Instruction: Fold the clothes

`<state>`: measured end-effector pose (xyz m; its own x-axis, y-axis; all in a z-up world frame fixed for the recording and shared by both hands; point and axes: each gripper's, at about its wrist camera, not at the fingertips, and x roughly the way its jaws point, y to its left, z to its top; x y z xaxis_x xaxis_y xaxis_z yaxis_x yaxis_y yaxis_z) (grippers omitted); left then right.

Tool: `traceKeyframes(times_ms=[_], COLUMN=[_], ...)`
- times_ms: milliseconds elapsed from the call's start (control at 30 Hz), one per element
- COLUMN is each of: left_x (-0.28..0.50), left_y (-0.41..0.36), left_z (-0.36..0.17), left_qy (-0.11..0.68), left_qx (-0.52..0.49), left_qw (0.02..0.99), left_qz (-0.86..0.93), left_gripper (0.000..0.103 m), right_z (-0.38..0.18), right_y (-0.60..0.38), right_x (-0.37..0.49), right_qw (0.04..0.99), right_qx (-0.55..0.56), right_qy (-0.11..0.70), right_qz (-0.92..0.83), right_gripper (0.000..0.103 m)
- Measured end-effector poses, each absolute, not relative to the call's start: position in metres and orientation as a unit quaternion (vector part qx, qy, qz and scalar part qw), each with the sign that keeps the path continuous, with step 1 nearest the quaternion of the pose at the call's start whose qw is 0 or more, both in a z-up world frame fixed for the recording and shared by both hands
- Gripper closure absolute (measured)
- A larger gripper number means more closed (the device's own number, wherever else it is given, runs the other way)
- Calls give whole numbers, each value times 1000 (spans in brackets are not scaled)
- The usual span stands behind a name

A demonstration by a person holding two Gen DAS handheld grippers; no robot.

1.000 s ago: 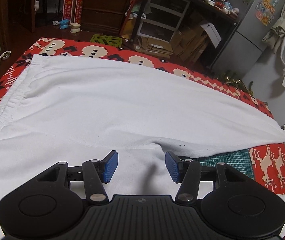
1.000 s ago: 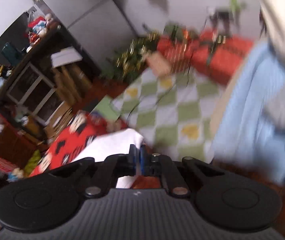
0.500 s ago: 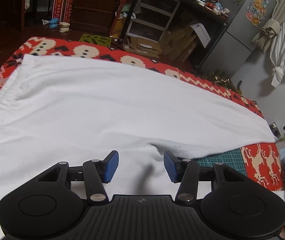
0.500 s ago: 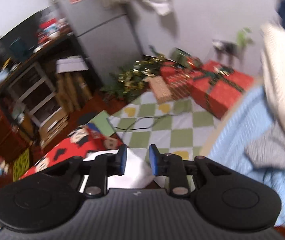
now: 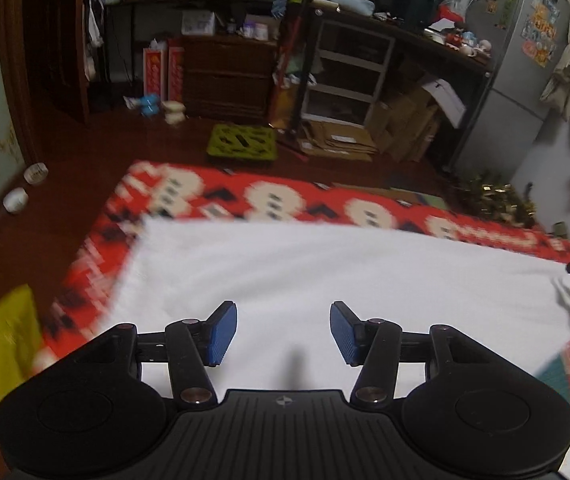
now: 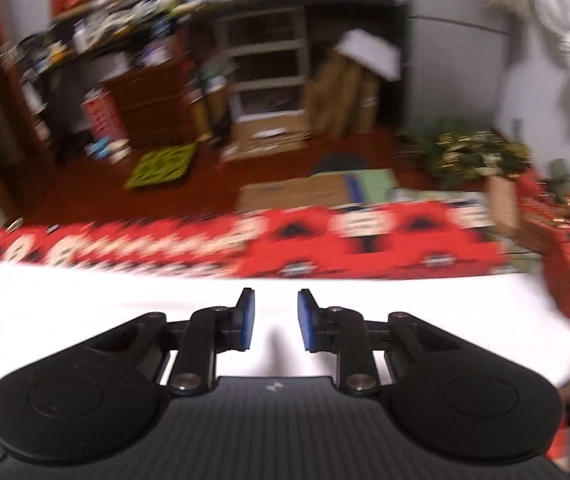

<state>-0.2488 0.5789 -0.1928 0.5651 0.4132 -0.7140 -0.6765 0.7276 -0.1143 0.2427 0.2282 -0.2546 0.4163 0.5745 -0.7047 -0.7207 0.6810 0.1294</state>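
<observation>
A: Both grippers hung over the white garment [image 5: 325, 272], which lay flat on the red patterned blanket [image 5: 213, 196]. The left gripper [image 5: 283, 334] had its blue pads spread apart, nothing between them.

B: And the right gripper [image 6: 271, 318]? Its jaws were closing, with only a narrow gap left and no cloth in it.

A: To fold well from there, I'd say each gripper should drop to a far edge or corner, pinch a single layer, then carry both sides over together so the hem stays straight.

B: Compared with a second earlier, the right one had swung round from the floor and the blue bedding to face the garment, no longer clamped.

A: The left had pulled back too; more of the room and a yellow object [image 5: 1, 340] now showed.
</observation>
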Motion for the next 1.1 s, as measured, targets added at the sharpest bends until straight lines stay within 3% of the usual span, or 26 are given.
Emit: traceKeyframes(times_ms=[133, 200, 300, 433, 600, 733, 767, 833, 900, 933, 1100], left_x=[-256, -255, -247, -240, -225, -222, -222, -223, -223, -223, -226], left_y=[628, 650, 679, 710, 722, 722, 720, 714, 711, 710, 717], left_z=[-203, -210, -219, -231, -245, -255, -257, -260, -258, -257, -253], left_qy=[341, 352, 371, 364, 389, 390, 388, 384, 381, 378, 367], left_qx=[-192, -178, -143, -183, -164, -157, -148, -129, -116, -109, -100], left_qw=[855, 848, 845, 852, 855, 861, 864, 870, 869, 869, 862], left_qz=[340, 355, 357, 329, 302, 286, 284, 283, 293, 300, 335], left_gripper=[50, 50, 50, 50, 50, 74, 77, 79, 83, 89, 90], right_z=[-267, -270, -275, -278, -291, -300, -302, -304, -303, -304, -300], right_y=[283, 302, 336, 380, 432, 451, 453, 447, 448, 451, 458], right_x=[212, 200, 180, 161, 145, 148, 149, 153, 147, 143, 135], right_qw=[819, 805, 781, 756, 725, 718, 716, 710, 709, 707, 732], right_qx=[-122, -137, -190, -198, -226, -224, -221, -215, -227, -235, -254], right_qy=[367, 362, 338, 333, 348, 351, 352, 356, 344, 338, 300], right_qz=[423, 449, 490, 528, 550, 558, 560, 569, 573, 575, 556], right_gripper=[75, 66, 67, 67, 62, 62, 63, 76, 100, 100, 101])
